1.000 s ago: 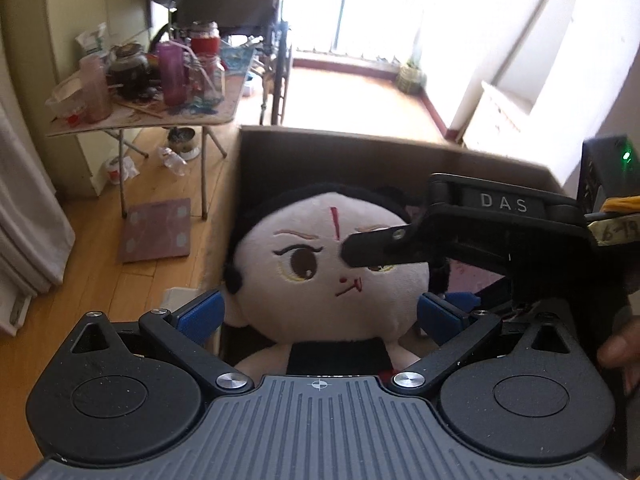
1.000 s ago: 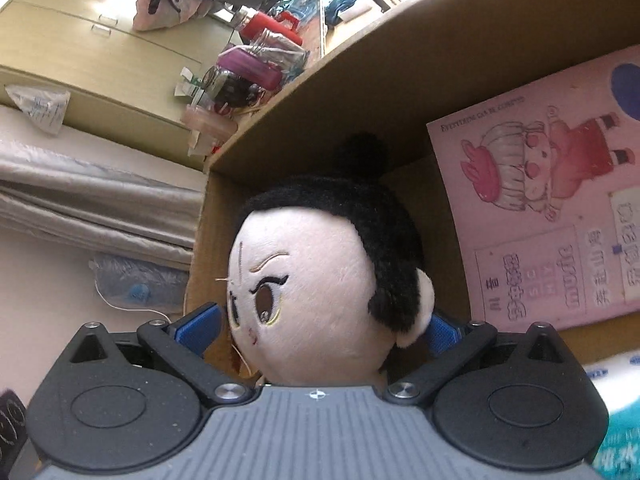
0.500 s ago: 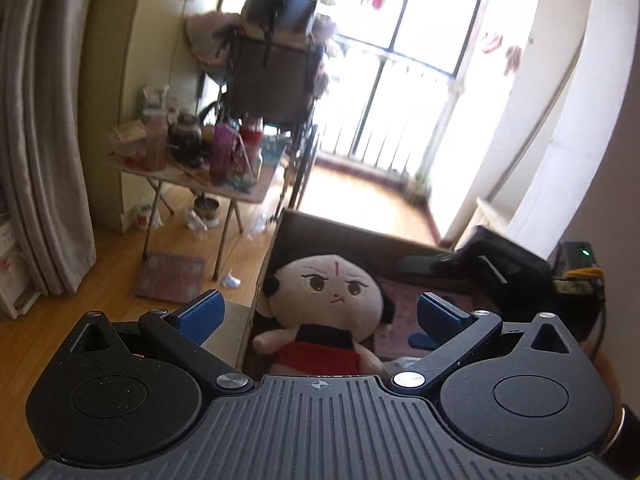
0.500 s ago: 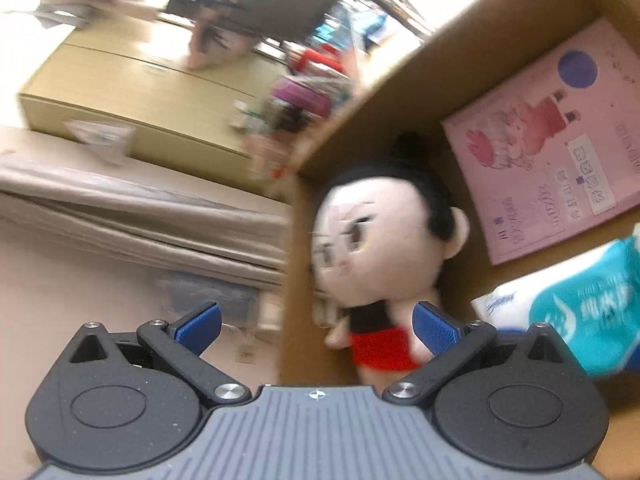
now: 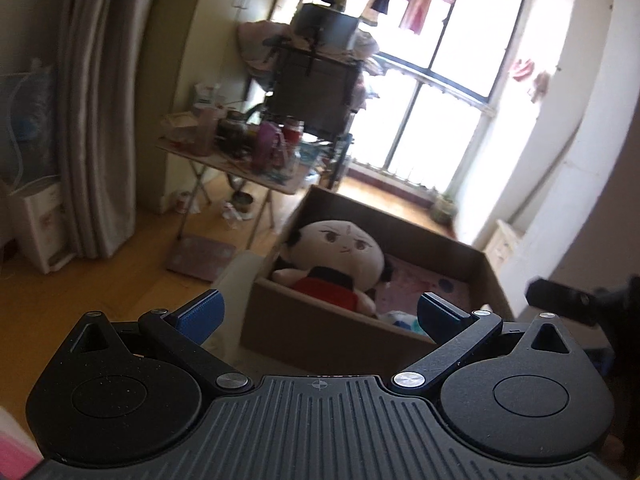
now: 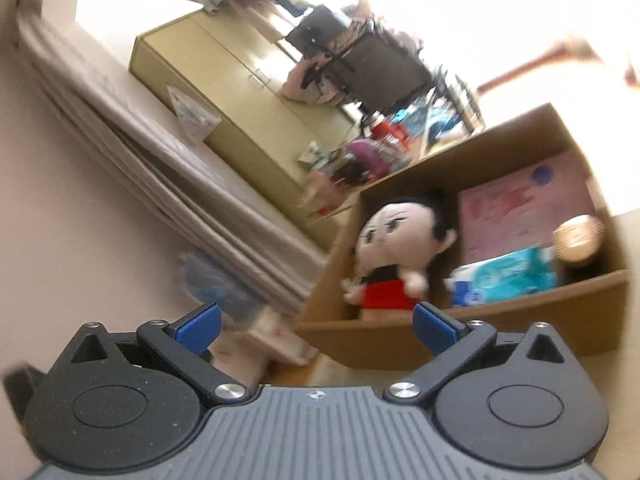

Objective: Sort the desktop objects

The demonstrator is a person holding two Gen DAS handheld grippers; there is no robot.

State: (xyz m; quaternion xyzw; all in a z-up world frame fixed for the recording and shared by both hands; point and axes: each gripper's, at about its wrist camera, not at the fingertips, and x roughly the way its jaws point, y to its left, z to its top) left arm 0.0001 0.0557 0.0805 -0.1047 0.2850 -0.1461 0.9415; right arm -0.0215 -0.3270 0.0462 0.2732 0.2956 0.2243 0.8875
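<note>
A plush doll with black hair and a red top lies in the left end of a cardboard box. The right wrist view shows the same doll in the box, beside a pink booklet, a teal tissue pack and a round copper-coloured lid. My left gripper is open and empty, held back from the near wall of the box. My right gripper is open and empty too, short of the box. Part of the right gripper shows dark at the right edge.
A folding table crowded with bottles and jars stands beyond the box, with a wheelchair and a bright window behind. Curtains hang at left. A cabinet stands against the wall.
Both grippers have let go of the doll and pulled back and up out of the box. The doll now lies in the box's left end.
</note>
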